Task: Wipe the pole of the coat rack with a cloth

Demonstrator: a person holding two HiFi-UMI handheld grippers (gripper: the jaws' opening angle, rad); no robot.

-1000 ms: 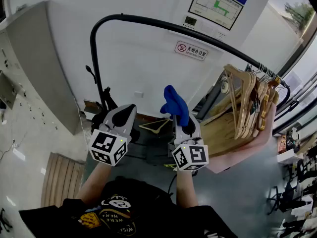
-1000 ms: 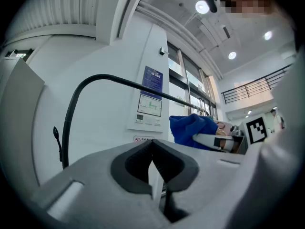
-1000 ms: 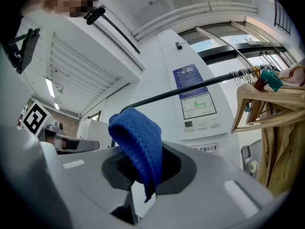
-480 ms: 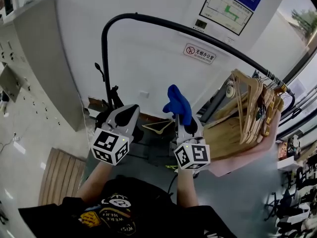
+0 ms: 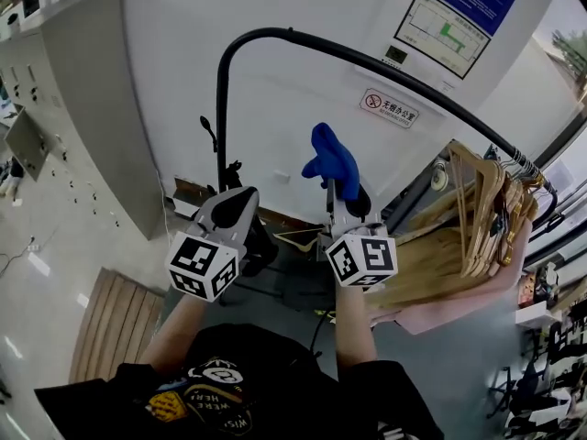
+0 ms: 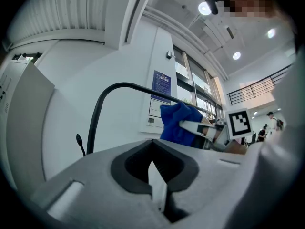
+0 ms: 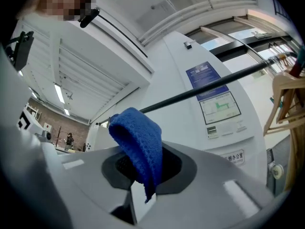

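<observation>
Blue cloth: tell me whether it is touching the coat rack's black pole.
No, the head view shows white wall between the blue cloth and the black pole above it.

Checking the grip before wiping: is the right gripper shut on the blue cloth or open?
Shut on it: the right gripper has its jaws closed on the blue cloth, which droops over them.

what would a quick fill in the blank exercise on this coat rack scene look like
1. The right gripper is shut on a ____ cloth.
2. The left gripper is shut and holds ____.
3. In the head view, the wooden hangers hang on the black pole toward the person's ____ side.

Missing words: blue; nothing; right
</observation>
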